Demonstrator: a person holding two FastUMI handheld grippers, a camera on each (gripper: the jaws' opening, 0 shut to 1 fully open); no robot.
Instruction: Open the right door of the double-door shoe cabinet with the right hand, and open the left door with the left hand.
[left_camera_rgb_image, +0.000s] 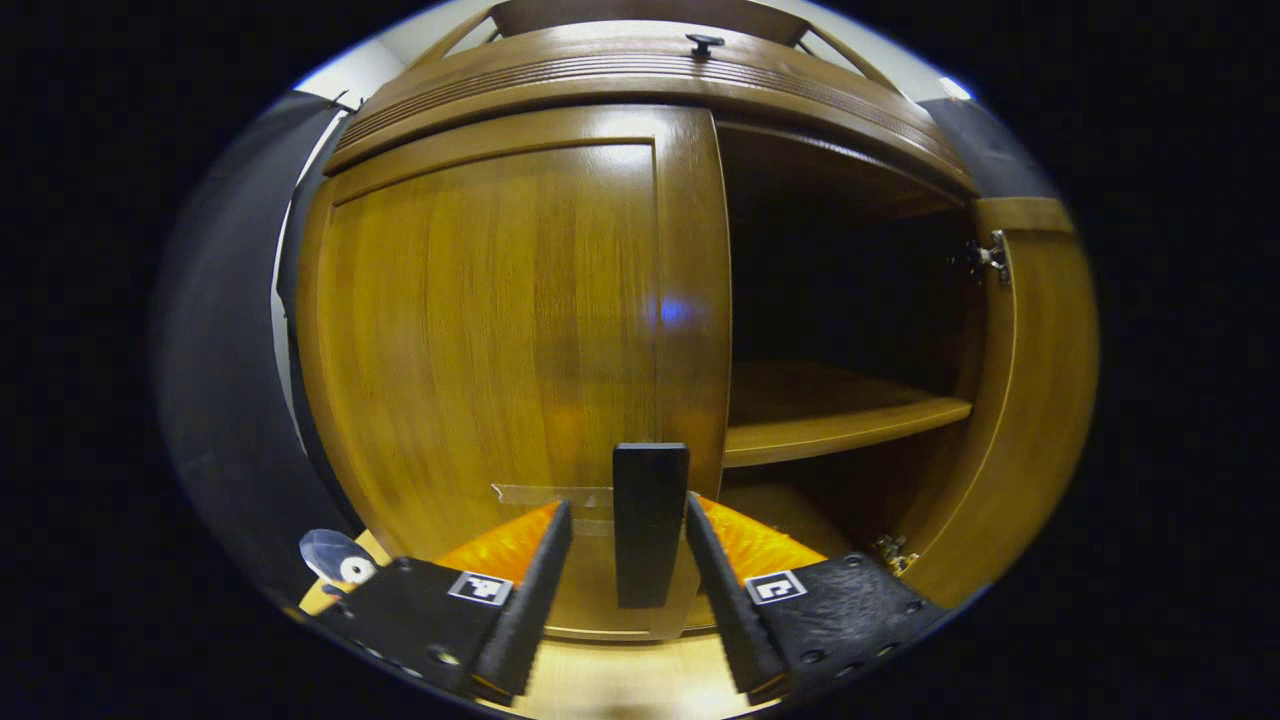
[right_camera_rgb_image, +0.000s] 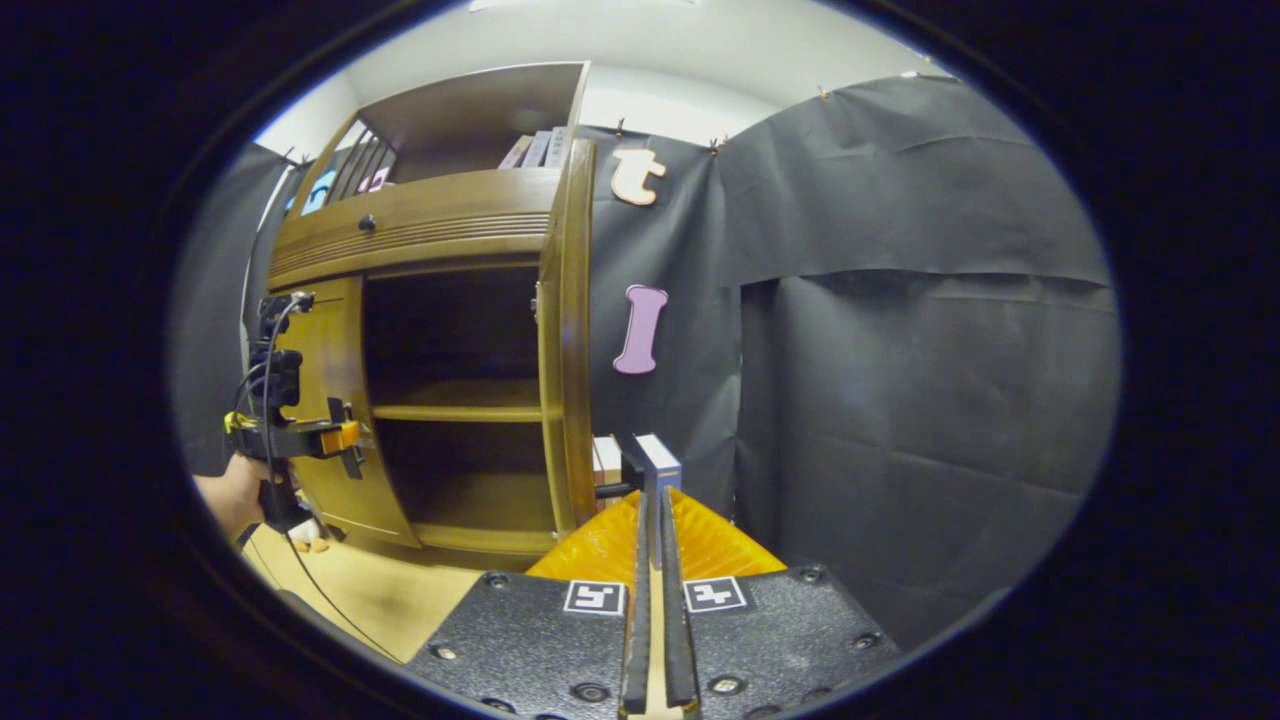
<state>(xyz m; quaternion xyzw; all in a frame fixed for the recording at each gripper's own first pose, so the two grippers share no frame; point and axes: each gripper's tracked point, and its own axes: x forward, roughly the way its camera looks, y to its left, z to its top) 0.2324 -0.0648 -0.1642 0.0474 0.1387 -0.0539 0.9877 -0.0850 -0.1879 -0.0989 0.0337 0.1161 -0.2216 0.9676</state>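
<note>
Straddling the left door's handle (left_camera_rgb_image: 650, 520) at lower centre, the left gripper (left_camera_rgb_image: 628, 590) gapes open; right gripper (right_camera_rgb_image: 655, 640) fingers closed empty, right door (right_camera_rgb_image: 568, 340) open.

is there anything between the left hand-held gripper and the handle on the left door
Nothing visible. The left hand-held gripper is open with the left door's black handle standing in the gap between its fingers. The right door is already swung open.
</note>
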